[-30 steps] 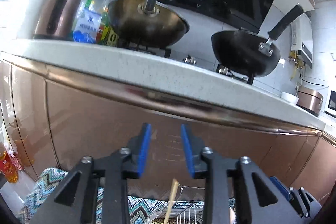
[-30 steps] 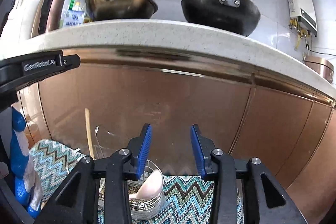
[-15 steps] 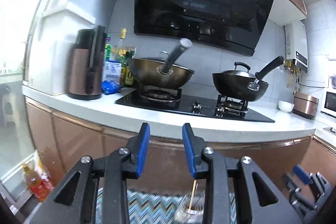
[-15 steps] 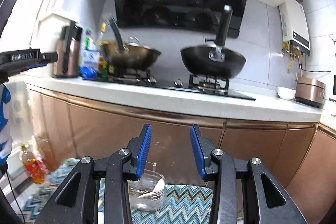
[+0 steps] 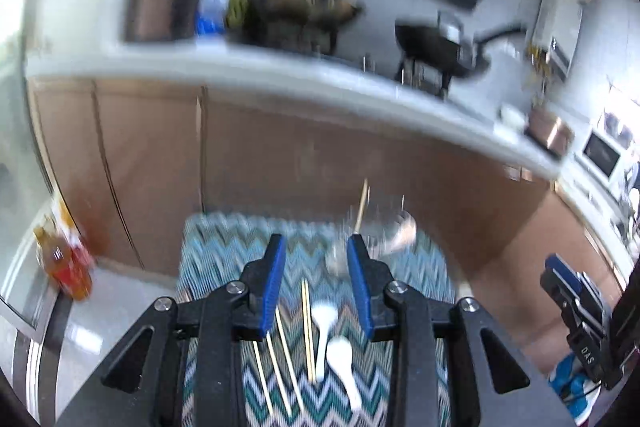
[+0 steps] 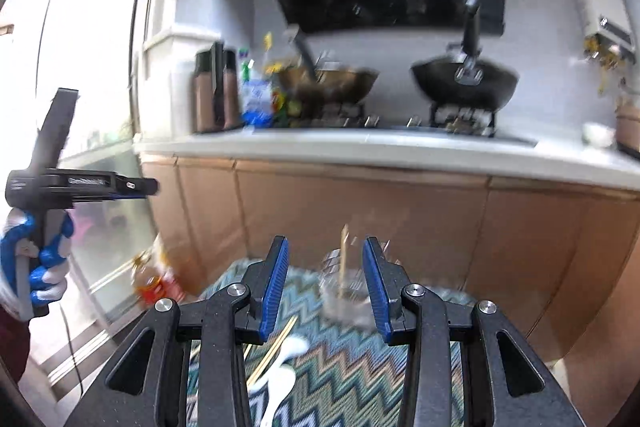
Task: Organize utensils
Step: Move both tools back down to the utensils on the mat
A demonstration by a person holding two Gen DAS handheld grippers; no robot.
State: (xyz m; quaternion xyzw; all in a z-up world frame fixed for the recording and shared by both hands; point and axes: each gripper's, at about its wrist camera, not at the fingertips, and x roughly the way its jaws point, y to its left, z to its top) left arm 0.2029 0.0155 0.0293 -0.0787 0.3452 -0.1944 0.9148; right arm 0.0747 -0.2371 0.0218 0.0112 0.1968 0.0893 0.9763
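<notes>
Left gripper (image 5: 316, 283) and right gripper (image 6: 325, 285), both spread and empty; "DAS" legible at lower right on the right gripper's body (image 5: 588, 355); spoons (image 5: 338, 353) at lower centre.

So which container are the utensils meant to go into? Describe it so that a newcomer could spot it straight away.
Start at the zigzag-patterned mat on the surface below the copper-coloured cabinets. At its far edge, on the right, stands a clear round holder. It is the only upright thing on the mat, with one chopstick poking out, while the white spoons and the other chopsticks lie flat nearer the camera.
</notes>
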